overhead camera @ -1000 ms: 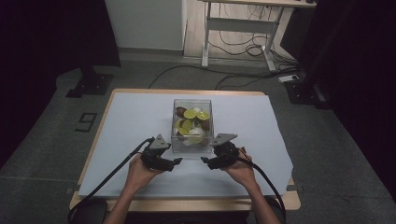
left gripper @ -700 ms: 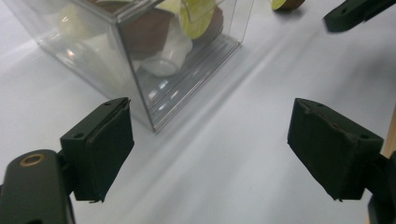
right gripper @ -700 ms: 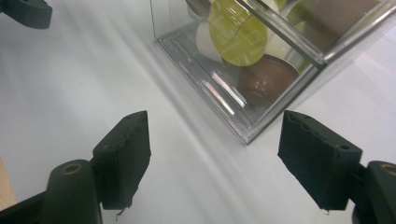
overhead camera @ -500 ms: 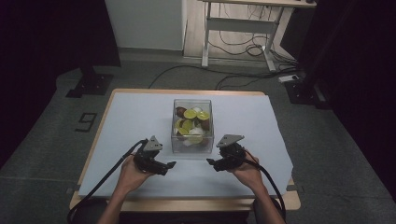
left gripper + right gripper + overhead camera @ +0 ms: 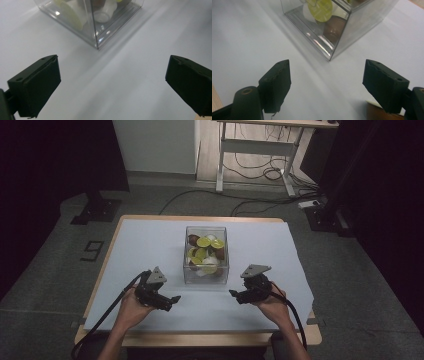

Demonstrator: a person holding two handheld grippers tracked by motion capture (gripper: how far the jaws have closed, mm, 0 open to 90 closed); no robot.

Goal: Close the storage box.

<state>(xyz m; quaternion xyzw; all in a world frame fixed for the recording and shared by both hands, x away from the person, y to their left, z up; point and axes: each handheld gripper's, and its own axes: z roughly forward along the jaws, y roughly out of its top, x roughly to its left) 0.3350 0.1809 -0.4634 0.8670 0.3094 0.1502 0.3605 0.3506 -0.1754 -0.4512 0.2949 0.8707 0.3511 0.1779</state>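
Note:
A clear plastic box (image 5: pixel 206 255) stands in the middle of the white-covered table, holding yellow-green, brown and white round pieces. My left gripper (image 5: pixel 172 300) lies near the front edge, left of the box, jaws pointing toward the middle. My right gripper (image 5: pixel 235 294) mirrors it on the right. Both stand apart from the box. In the left gripper view the gripper (image 5: pixel 113 70) faces a corner of the box (image 5: pixel 100 22); its jaws have just been opening, nothing between them. In the right gripper view the gripper (image 5: pixel 327 72) also has just been opening, empty, facing the box (image 5: pixel 352 22).
The white cover (image 5: pixel 145 240) leaves a wooden table edge (image 5: pixel 200 340) bare at the front. On the floor behind lie cables (image 5: pixel 250 202), a desk frame (image 5: pixel 220 175) and a black stand base (image 5: pixel 95 212) at the left.
Both hands have drawn back from the box's near corners toward the front edge and apart from each other. Both pairs of jaws stand wider.

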